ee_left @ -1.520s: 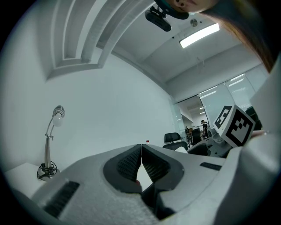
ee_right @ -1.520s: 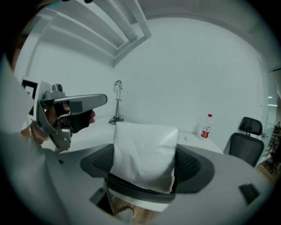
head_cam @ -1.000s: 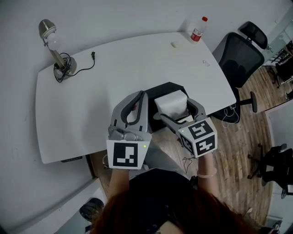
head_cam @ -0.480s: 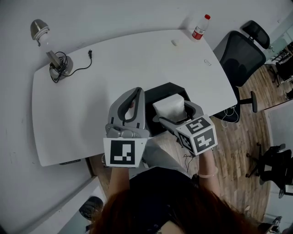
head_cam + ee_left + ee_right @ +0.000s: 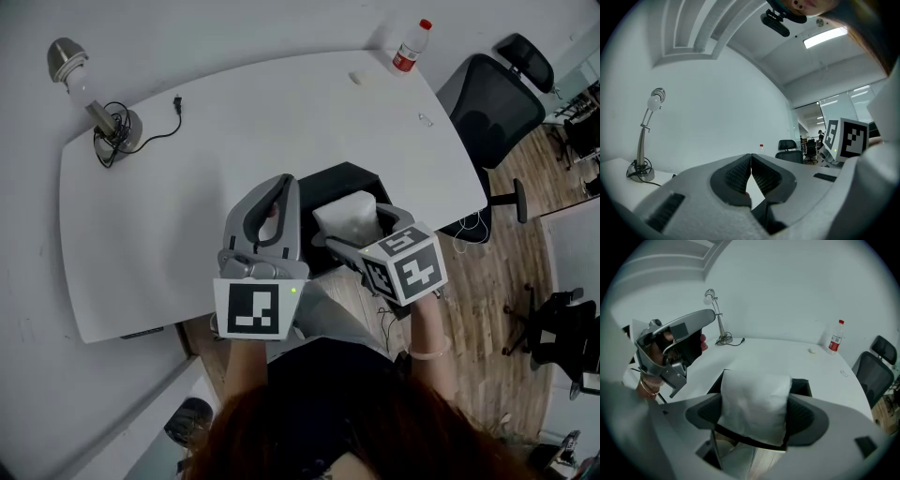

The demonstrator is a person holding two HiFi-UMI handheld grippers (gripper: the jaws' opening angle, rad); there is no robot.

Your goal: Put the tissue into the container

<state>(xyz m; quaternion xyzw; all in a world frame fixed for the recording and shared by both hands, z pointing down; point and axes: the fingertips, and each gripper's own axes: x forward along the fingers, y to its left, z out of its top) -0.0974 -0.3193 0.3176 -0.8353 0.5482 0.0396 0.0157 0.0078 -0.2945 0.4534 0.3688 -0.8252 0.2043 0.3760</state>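
Observation:
My right gripper (image 5: 361,225) is shut on a white folded tissue (image 5: 347,211), gripped by its sides just above the black open container (image 5: 342,178) at the table's near edge. In the right gripper view the tissue (image 5: 754,401) fills the gap between the jaws, and the container (image 5: 801,386) shows behind and below it. My left gripper (image 5: 284,181) hovers beside the container's left side, shut with nothing in it. In the left gripper view its jaws (image 5: 751,158) meet tip to tip. The container's inside is mostly hidden by the tissue.
A desk lamp (image 5: 89,98) with a coiled cable stands at the white table's (image 5: 206,159) far left. A red-capped bottle (image 5: 410,47) and a small pale object (image 5: 356,78) sit at the far right. A black office chair (image 5: 492,103) stands off the table's right end.
The right gripper has tilted slightly while keeping the tissue over the container. The left gripper stays shut beside it. The head camera has shifted a little.

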